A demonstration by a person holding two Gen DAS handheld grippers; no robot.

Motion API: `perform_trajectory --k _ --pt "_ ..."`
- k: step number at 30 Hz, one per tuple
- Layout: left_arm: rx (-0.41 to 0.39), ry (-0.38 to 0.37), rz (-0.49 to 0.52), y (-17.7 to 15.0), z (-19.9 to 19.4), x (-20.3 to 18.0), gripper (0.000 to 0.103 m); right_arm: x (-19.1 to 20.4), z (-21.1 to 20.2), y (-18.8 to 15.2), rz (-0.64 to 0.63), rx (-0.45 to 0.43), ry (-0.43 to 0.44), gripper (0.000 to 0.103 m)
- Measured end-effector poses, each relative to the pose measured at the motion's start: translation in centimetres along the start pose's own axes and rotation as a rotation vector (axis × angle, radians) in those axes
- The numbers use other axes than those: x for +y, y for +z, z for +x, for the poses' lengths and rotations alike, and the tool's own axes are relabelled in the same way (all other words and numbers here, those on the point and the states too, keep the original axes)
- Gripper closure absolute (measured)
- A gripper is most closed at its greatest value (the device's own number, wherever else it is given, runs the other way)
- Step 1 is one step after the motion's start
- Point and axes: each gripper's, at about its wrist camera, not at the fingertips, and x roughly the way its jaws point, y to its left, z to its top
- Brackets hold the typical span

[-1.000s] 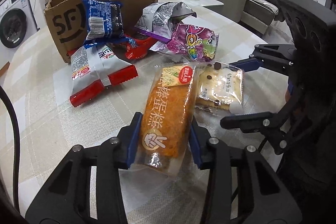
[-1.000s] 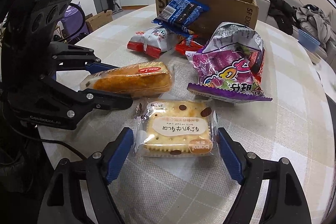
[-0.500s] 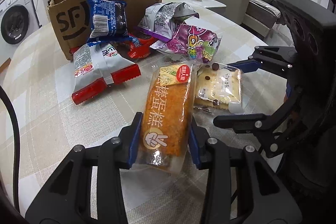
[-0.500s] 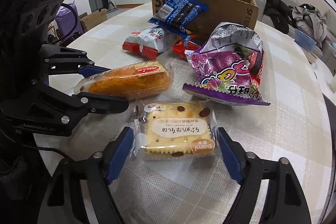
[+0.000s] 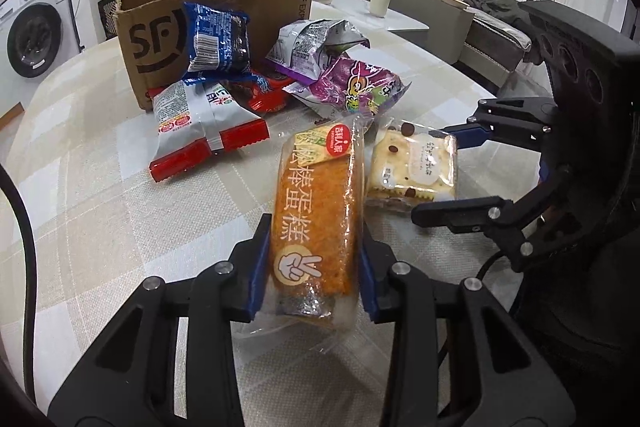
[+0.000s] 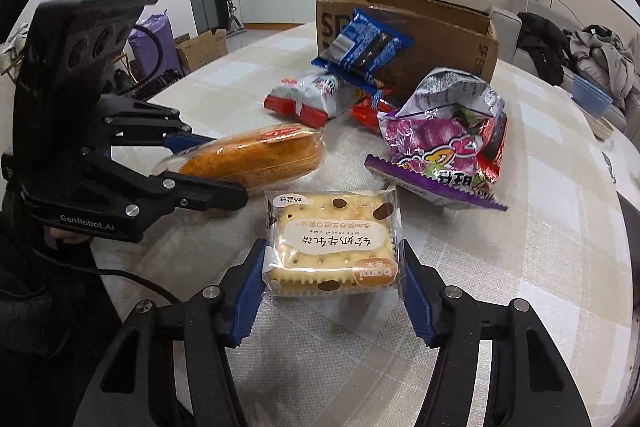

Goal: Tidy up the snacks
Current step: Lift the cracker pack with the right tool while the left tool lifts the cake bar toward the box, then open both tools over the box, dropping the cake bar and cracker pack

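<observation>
My left gripper (image 5: 312, 259) is shut on a long orange cake bar in a clear wrapper (image 5: 316, 211) and holds it a little above the table; the bar also shows in the right wrist view (image 6: 252, 157). My right gripper (image 6: 334, 291) is shut on a square nougat cracker pack (image 6: 334, 247), also seen in the left wrist view (image 5: 412, 167), lifted beside the cake bar. An open SF cardboard box (image 5: 208, 15) stands at the back of the table, with a blue snack pack (image 5: 218, 39) leaning on it.
A red and silver pack (image 5: 200, 123), a small red pack (image 5: 268, 99), a purple bag (image 5: 356, 91) and a silver bag (image 5: 316, 43) lie in front of the box on the checked tablecloth (image 5: 104, 195). The table's edge (image 6: 624, 211) runs along the right.
Both grippers have risen a little with their packs. The right gripper's fingers have closed in onto the cracker pack. The pile and the box have not moved.
</observation>
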Motion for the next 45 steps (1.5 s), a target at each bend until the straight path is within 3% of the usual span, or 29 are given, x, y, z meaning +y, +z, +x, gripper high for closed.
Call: perform_trajectory --k 10,21,37,45 --pt "-0.09 0.028 -0.054 0.6 -2.9 0.5 0.069 -0.6 -3.2 0.8 0.028 -0.139 -0.007 0.04" --pt "-0.203 0.143 -0.101 4.4 -5.6 1.6 0.069 -2.2 -4.8 3.3 0.089 -0.274 -0.023 0.04" --pt "-0.287 0.306 -0.128 10.7 -5.3 3.3 0.069 -5.3 -5.3 8.2 0.14 -0.405 -0.044 0.04" --pt "-0.295 0.342 -0.151 13.4 -3.6 5.3 0.069 -6.3 -4.4 10.6 0.149 -0.436 -0.044 0.04"
